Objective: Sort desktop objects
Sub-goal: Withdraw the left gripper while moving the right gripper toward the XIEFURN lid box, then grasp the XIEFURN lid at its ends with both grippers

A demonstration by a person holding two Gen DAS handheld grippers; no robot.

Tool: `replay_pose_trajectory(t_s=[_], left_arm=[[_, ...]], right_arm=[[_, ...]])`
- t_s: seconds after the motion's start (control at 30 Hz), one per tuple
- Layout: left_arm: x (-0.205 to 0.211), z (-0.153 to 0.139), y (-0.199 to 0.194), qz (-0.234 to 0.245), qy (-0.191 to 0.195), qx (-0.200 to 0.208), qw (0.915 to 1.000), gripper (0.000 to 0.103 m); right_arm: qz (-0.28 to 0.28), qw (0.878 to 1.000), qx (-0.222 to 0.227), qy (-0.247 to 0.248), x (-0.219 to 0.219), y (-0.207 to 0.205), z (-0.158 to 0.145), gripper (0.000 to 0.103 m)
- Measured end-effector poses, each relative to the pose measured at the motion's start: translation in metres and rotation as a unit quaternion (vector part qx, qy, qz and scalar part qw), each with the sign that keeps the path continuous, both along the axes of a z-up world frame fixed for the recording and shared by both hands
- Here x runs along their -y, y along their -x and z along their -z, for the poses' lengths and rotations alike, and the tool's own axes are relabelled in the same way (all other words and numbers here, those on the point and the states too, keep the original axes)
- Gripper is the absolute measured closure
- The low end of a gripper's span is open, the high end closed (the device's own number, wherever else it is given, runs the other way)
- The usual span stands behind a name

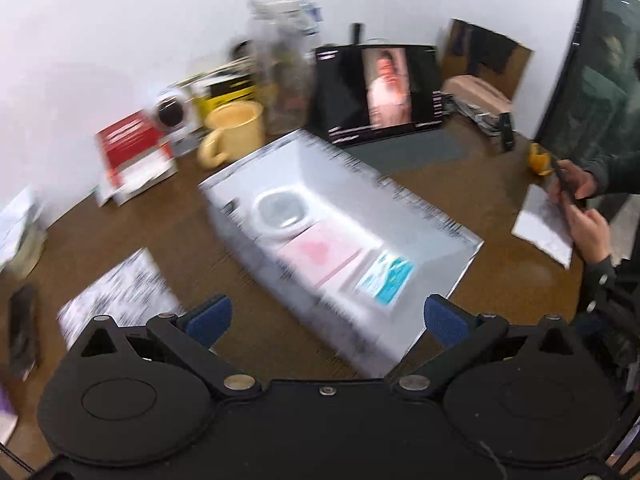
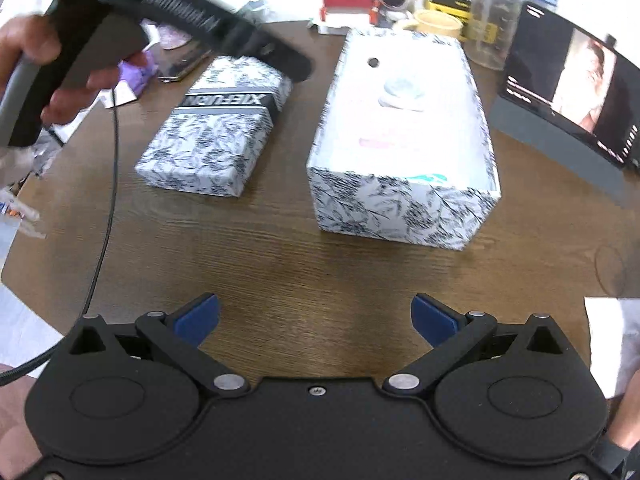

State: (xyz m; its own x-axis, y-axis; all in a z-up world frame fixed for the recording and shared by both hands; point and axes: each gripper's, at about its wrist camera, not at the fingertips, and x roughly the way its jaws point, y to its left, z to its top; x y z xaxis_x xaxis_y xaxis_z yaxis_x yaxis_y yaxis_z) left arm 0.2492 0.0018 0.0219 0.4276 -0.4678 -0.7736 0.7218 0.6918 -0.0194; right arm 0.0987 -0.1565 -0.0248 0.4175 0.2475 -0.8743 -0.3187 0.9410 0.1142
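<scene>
1. Bottom of the right wrist view: the right gripper (image 2: 316,316) hangs over bare brown table (image 2: 280,264), its blue pads (image 2: 198,318) spread wide, holding nothing.
2. Bottom of the left wrist view: the left gripper (image 1: 328,320) is likewise released, blue pads (image 1: 212,318) far apart, empty, above the near end of the box (image 1: 340,248); the frame is motion-blurred.
3. Centre right of the right view: the open box (image 2: 404,208), white with a black leaf print, stands on the table. Inside lie a white round item (image 2: 400,92), a pink card (image 2: 372,142) and a teal-printed slip (image 2: 426,178) at the near wall.
4. Centre left of the right view: the lid (image 2: 216,128), same print with a dark band, lies flat just beside the box, apart from it.
5. Upper left of the right view: a hand (image 2: 36,60) grips the black handle of the other gripper, blurred, above the lid's far corner; a thin cable (image 2: 108,208) drops from it across the table.
6. Top of both views: a yellow mug (image 1: 234,130), a clear jar (image 1: 284,68), a red-and-white carton (image 1: 132,152) and a black-and-yellow pack (image 2: 452,4) crowd the far edge behind the box.
7. Right of both views: a tablet (image 1: 380,92) stands lit, propped upright.
8. Right edge of the left view: another person's hands (image 1: 580,200) hold a dark object, too blurred to identify.
</scene>
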Motion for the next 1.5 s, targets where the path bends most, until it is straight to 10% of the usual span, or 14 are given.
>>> replay_pose_trajectory(t_s=[0.73, 1.5], left_arm=[[-0.154, 0.005, 0.026, -0.214, 0.013, 0.0, 0.9768, 0.0], [-0.2, 0.095, -0.093, -0.26, 0.01, -0.09, 0.9612, 0.0]], right_arm=[[-0.143, 0.988, 0.055, -0.004, -0.1, -0.034, -0.01, 0.0], [-0.053, 0.997, -0.009, -0.061, -0.17, -0.189, 0.068, 0.0]])
